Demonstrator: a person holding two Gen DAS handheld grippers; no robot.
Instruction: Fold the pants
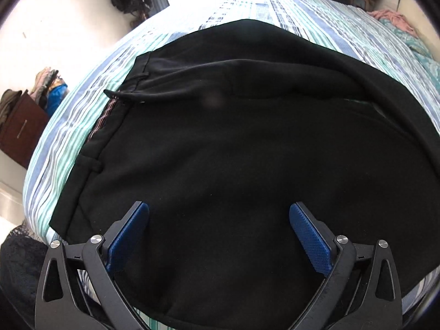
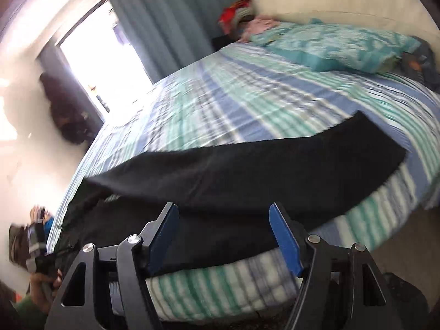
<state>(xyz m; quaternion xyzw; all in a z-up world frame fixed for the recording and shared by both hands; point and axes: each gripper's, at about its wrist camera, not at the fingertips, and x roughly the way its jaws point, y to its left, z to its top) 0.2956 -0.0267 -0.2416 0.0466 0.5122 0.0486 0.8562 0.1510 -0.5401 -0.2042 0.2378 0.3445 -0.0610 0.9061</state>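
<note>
Pants below spread left hand-held gripper

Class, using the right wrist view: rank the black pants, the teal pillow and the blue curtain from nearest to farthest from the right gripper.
Measured from the right gripper:
1. Black pants, on the bed just ahead of the open jaws.
2. Teal pillow, at the bed's far right.
3. Blue curtain, beyond the bed, upper left by the window.

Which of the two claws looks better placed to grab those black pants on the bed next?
Probably the left claw: it hangs open right over the black pants, beside the waistband. The right claw, also open, sits back at the striped bed edge.
</note>
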